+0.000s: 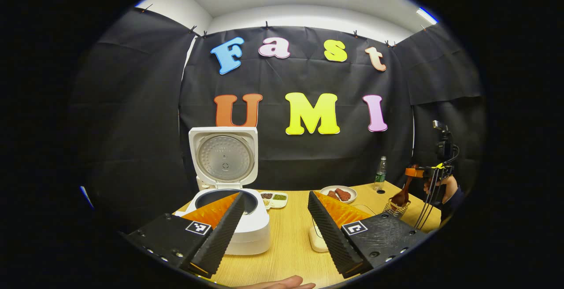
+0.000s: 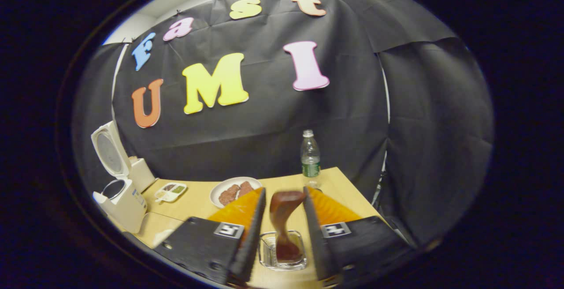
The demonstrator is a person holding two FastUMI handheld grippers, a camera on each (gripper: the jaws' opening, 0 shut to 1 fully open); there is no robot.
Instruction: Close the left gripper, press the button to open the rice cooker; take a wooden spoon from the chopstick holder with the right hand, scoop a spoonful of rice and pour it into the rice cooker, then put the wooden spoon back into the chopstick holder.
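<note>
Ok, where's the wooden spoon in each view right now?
Left gripper view: the wooden spoon stands far right, in the wire chopstick holder, below the right gripper.
Right gripper view: the wooden spoon is bottom centre, between the right gripper's fingers; I cannot tell if they touch it.
Shared landmark: the water bottle, just behind the spoon.

In the left gripper view, the left claw point(image 1: 275, 223) is covering part of the rice cooker point(image 1: 246, 225) bowl and most of a pale object point(image 1: 318, 240) on the bench point(image 1: 286, 253). A hand point(image 1: 282, 284) is being cut off by the lower edge. In the right gripper view, the wooden spoon point(image 2: 284, 218) is looking blurred, and whether the right claw point(image 2: 284, 231) is touching it is unclear.
</note>
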